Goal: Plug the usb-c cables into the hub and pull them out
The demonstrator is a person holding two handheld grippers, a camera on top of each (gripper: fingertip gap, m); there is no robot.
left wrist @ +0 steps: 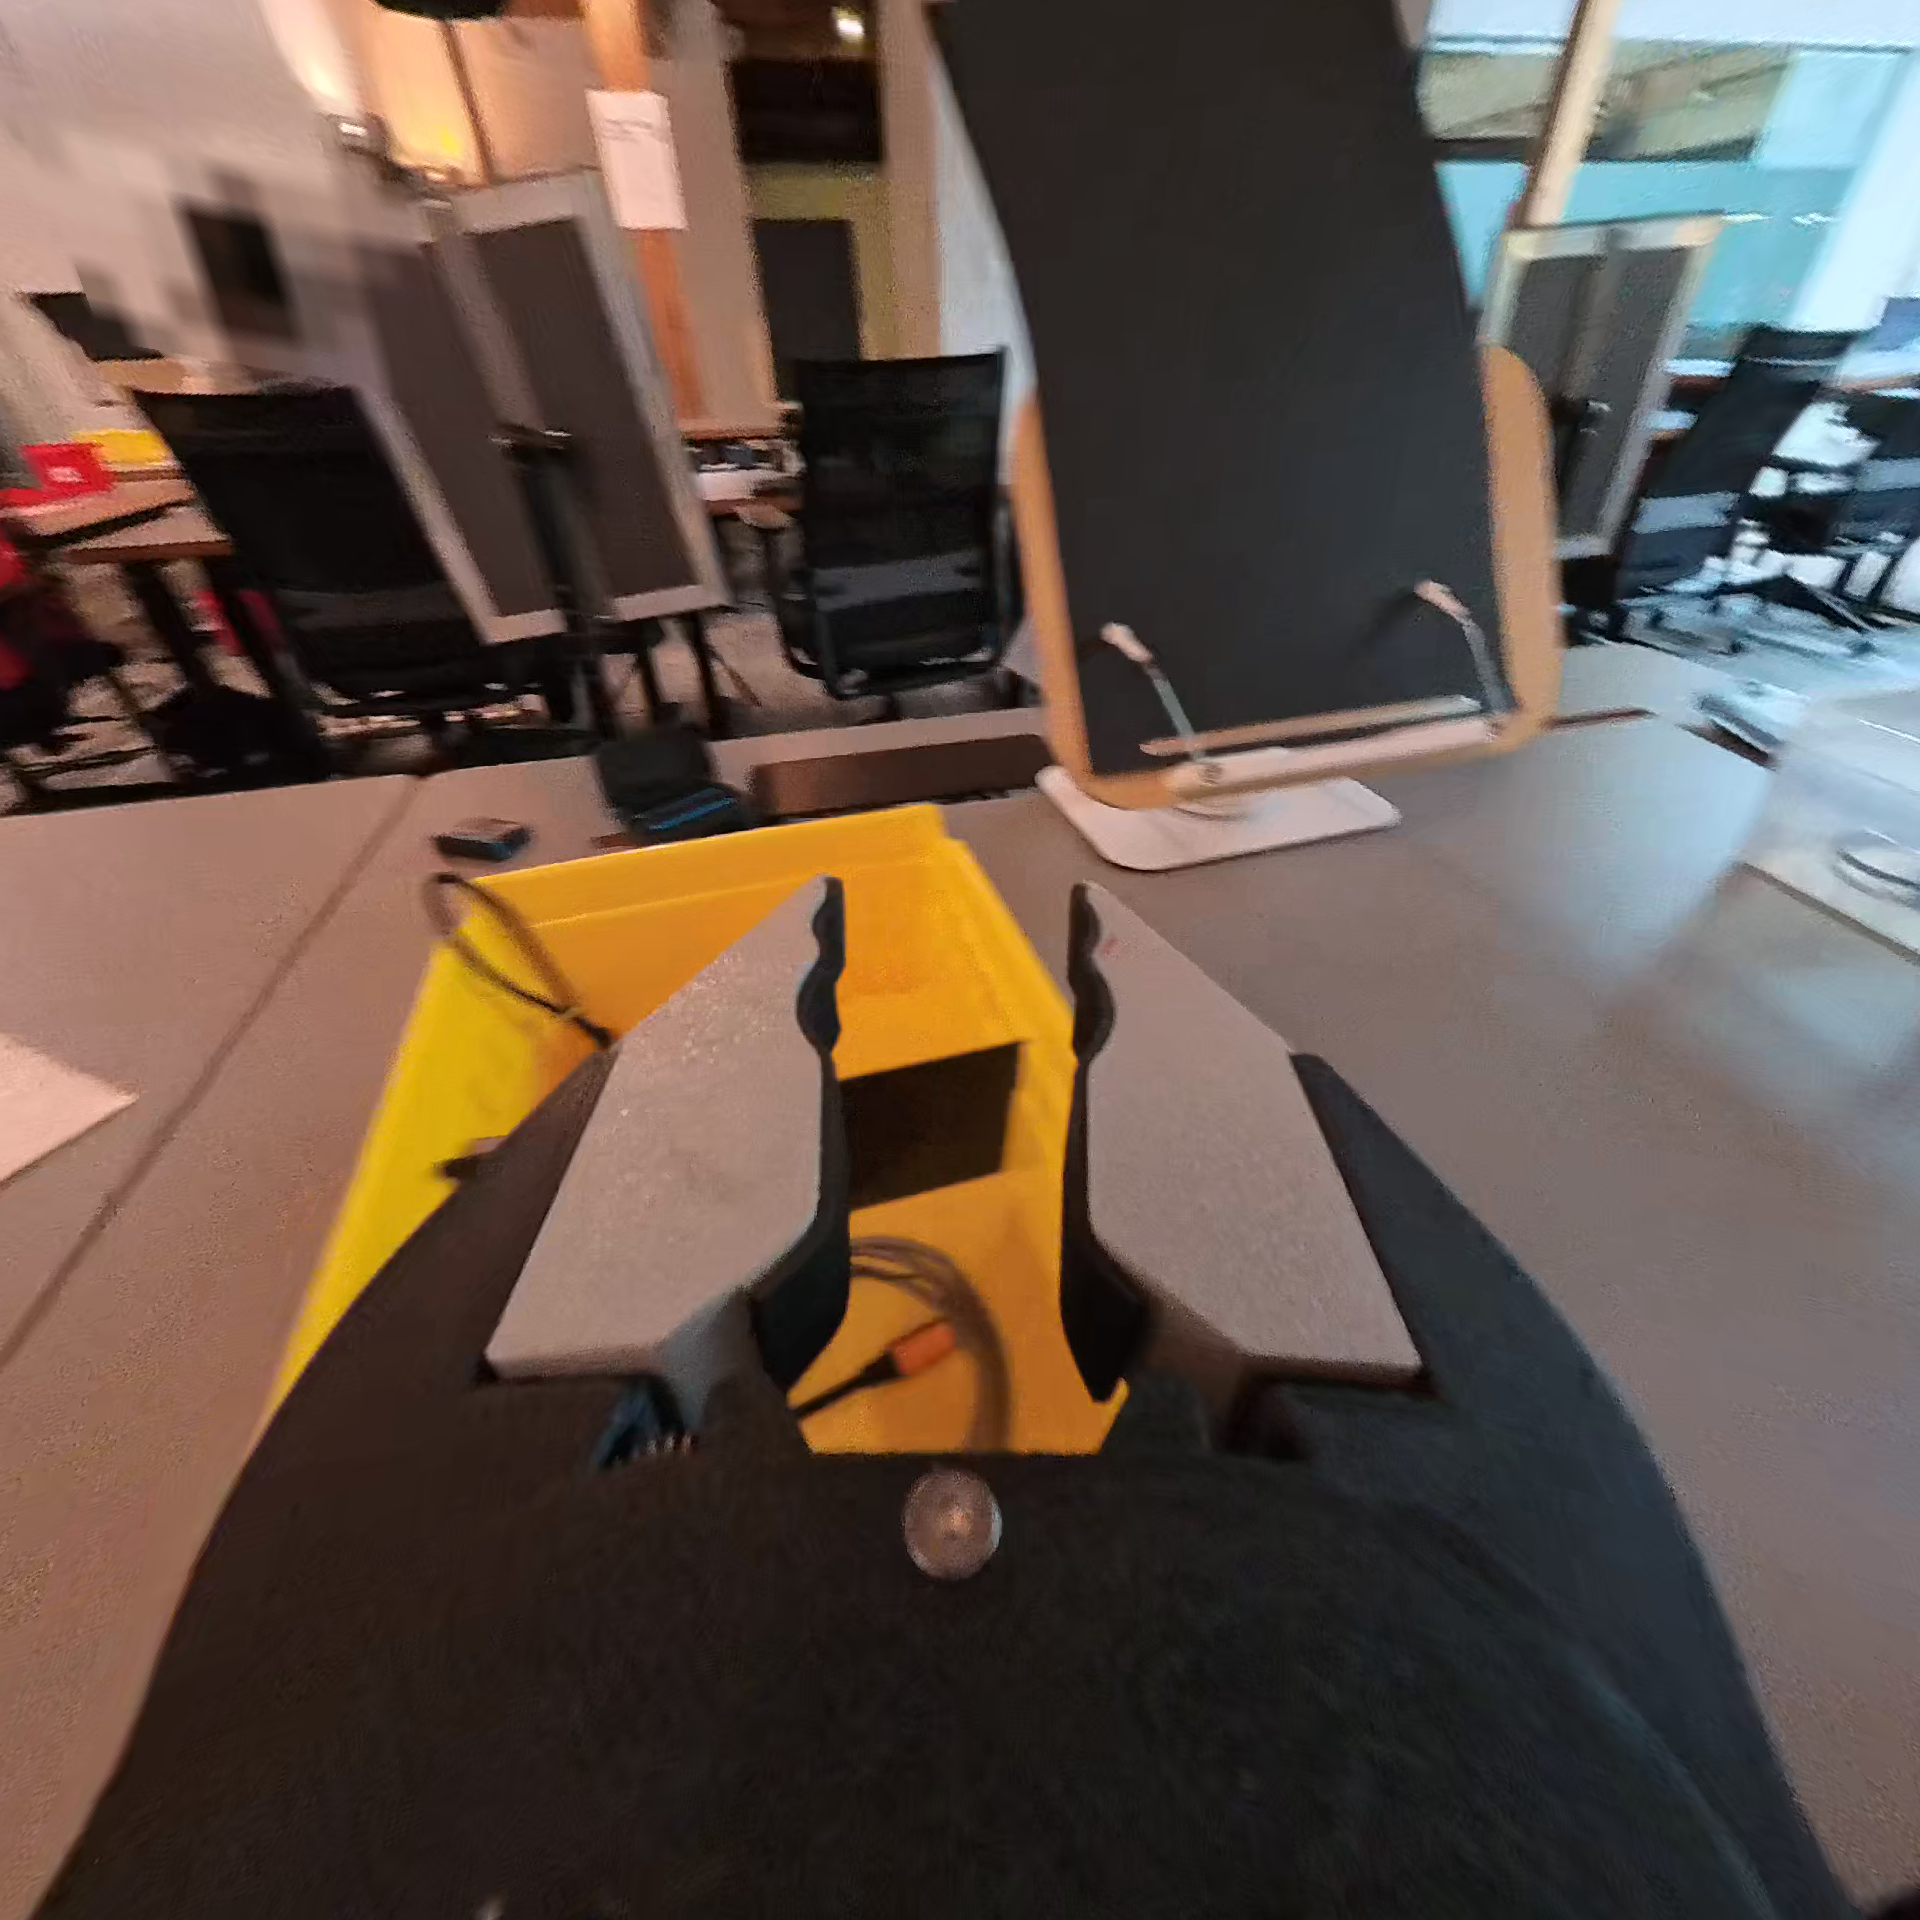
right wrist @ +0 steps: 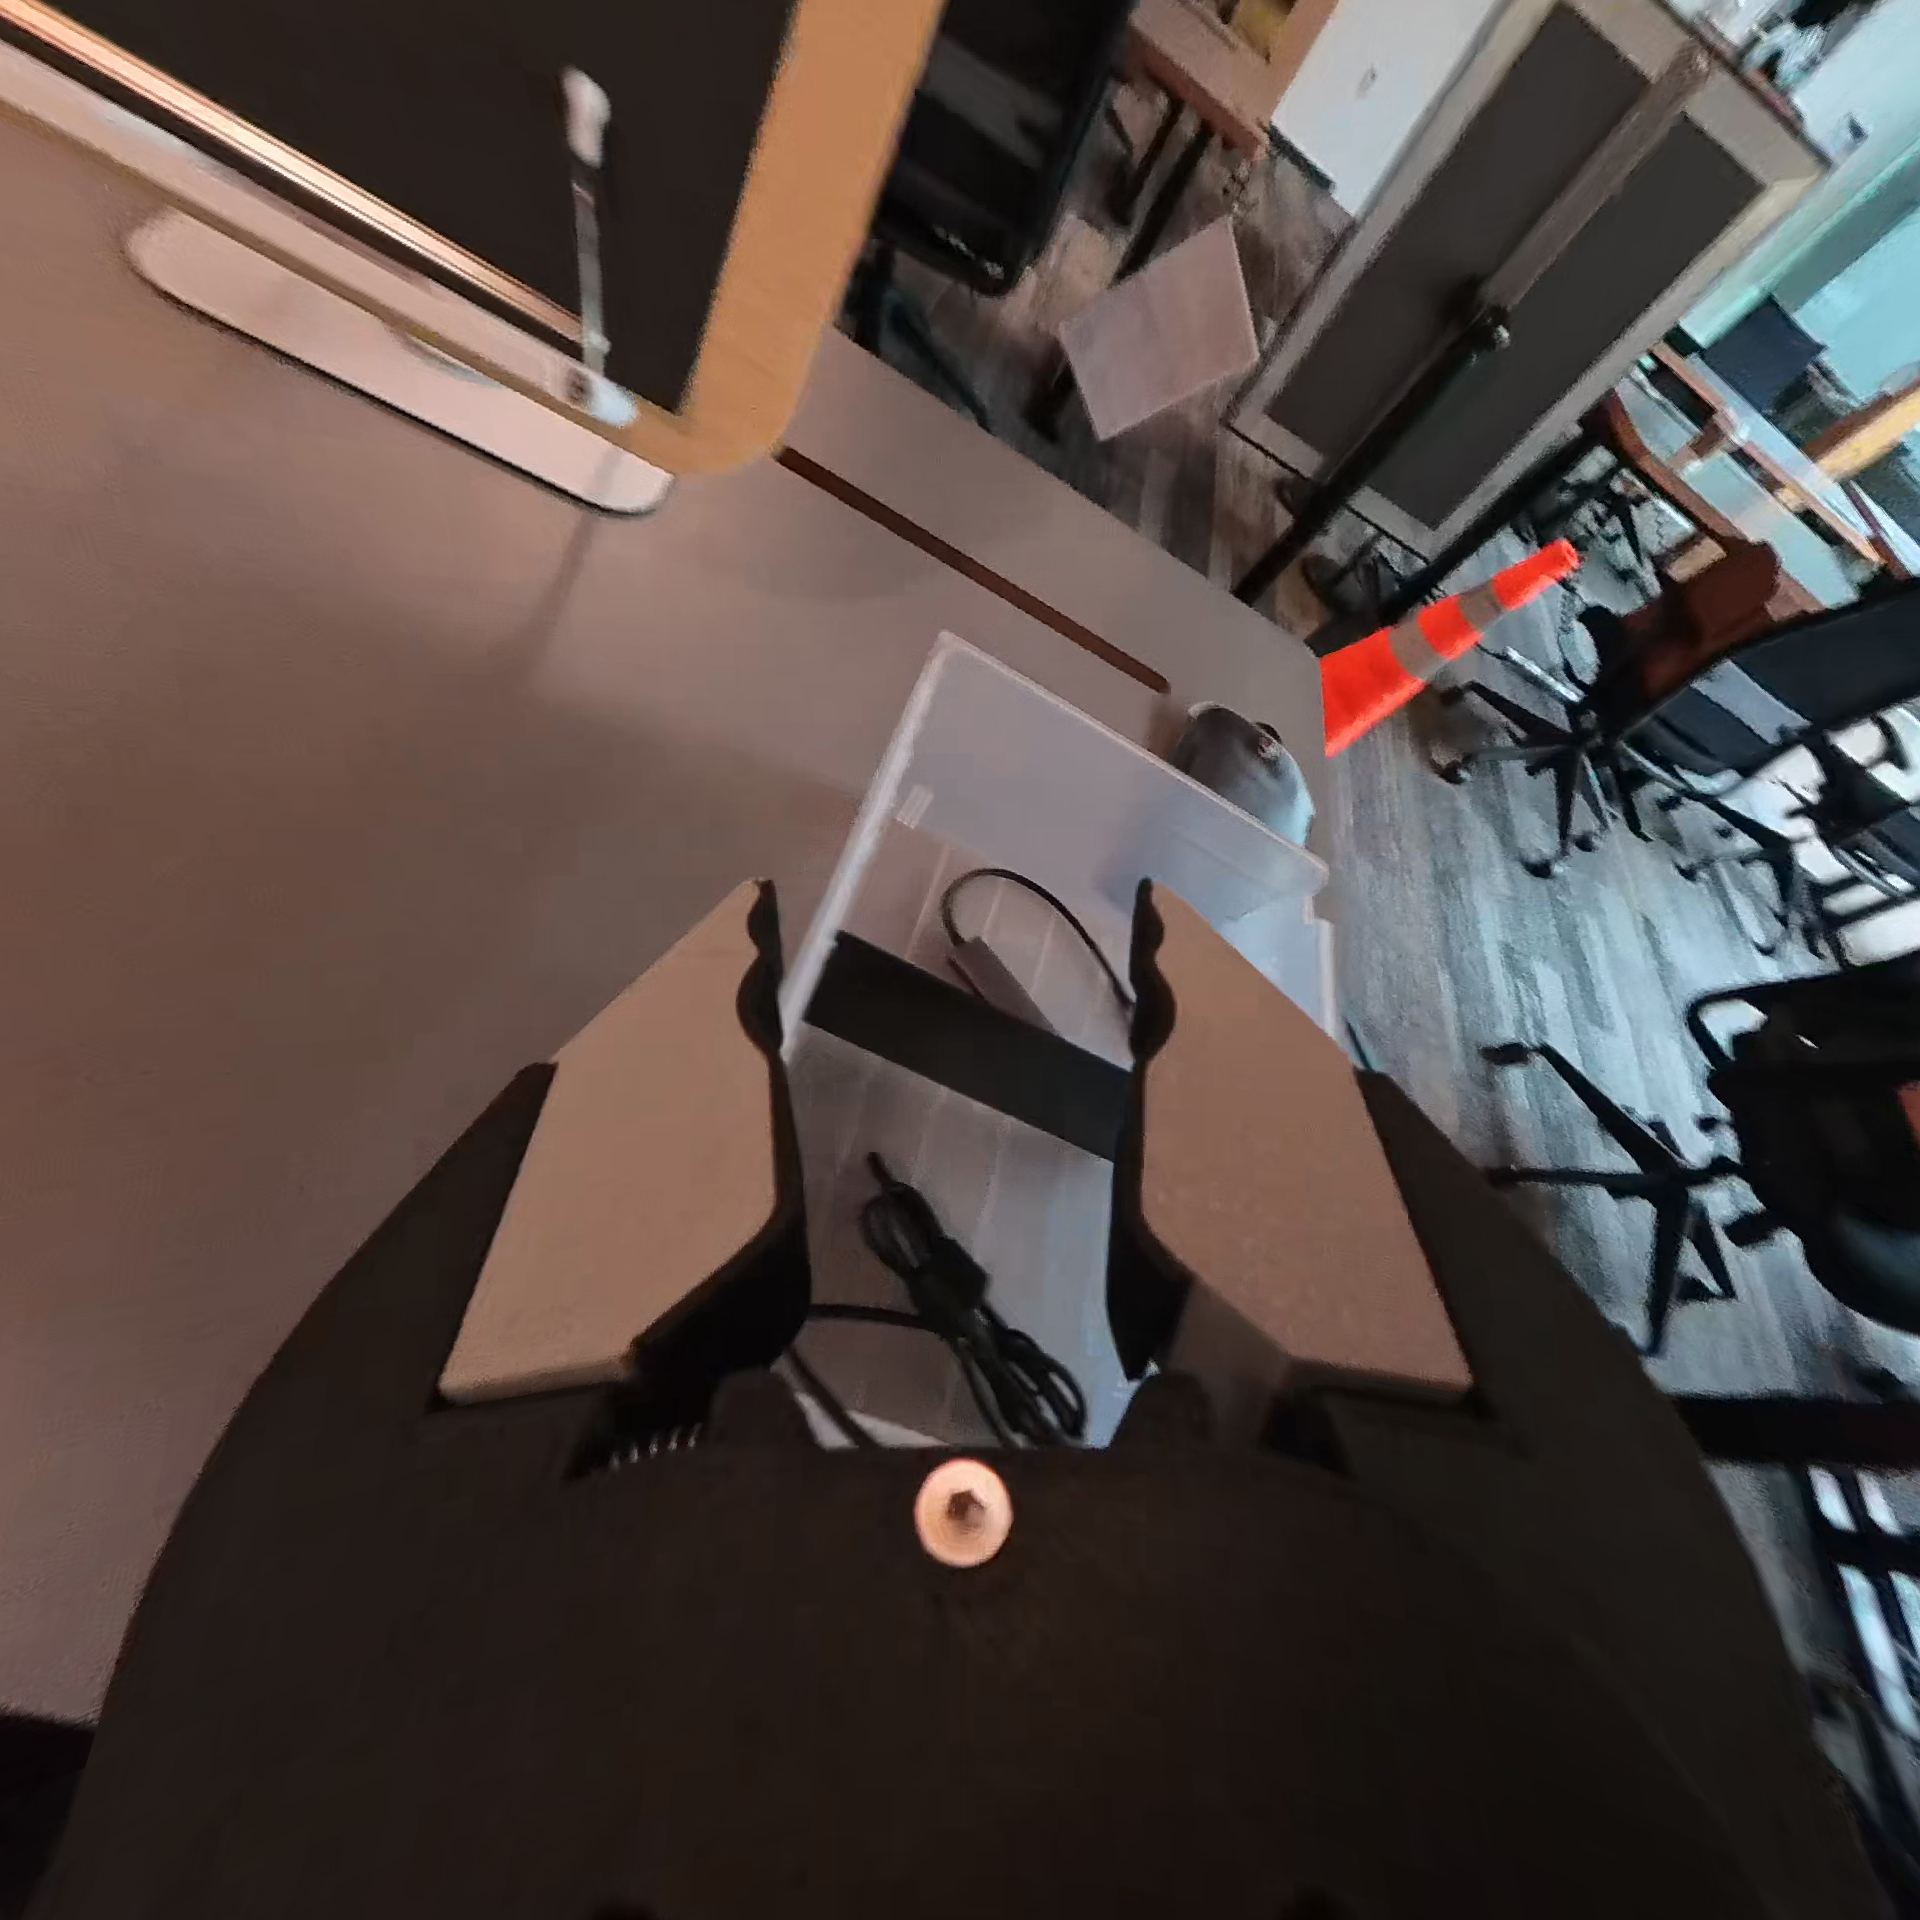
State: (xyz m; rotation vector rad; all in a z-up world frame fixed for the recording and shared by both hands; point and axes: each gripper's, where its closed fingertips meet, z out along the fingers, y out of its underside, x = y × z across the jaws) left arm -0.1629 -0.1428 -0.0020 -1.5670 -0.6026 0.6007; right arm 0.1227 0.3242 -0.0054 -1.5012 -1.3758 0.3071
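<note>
left gripper (left wrist: pixel 954 914) parted, empty, over yellow bin (left wrist: pixel 717 894) | right gripper (right wrist: pixel 954 914) parted, empty, over clear bin (right wrist: pixel 1049 748)

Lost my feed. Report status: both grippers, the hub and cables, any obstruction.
Left gripper open, empty, over yellow bin holding a grey cable. Right gripper open, empty, over clear bin with hub and black cable. Nothing plugged, nothing blocking.

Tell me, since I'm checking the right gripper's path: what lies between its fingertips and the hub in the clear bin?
In the right wrist view, only a black strip crosses the clear bin below the hub; right gripper holds nothing.
</note>
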